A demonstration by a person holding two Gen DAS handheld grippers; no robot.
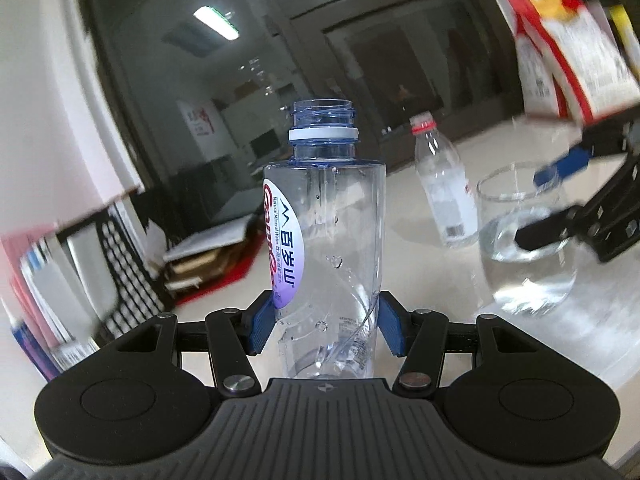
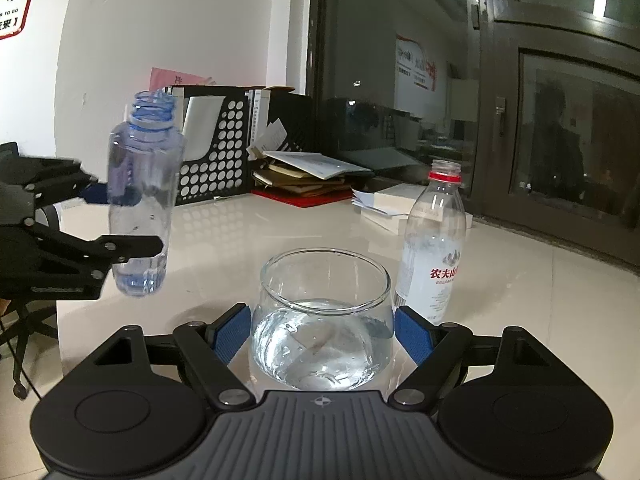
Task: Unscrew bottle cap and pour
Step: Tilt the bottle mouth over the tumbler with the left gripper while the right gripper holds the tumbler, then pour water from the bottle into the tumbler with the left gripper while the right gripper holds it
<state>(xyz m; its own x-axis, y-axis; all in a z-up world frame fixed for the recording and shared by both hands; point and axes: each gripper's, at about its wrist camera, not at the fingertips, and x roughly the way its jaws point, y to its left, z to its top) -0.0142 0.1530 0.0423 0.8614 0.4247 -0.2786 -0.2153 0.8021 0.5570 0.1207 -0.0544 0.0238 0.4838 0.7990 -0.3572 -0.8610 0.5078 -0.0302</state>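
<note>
Left wrist | ribbed blue pads (image 1: 262, 330) pinch clear plastic bottle (image 1: 326, 216)

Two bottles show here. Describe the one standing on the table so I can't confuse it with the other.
On the pale tabletop, find the glass bowl of water between the right tool fingers. The table bottle stands just right of it, uncapped, with a red neck ring and white label; the other, blue-tinted, is held aloft.

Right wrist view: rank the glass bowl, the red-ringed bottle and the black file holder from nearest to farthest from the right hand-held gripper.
1. Glass bowl, between the right hand-held gripper pads.
2. Red-ringed bottle, just behind, to the right.
3. Black file holder, far back left against the wall.
</note>
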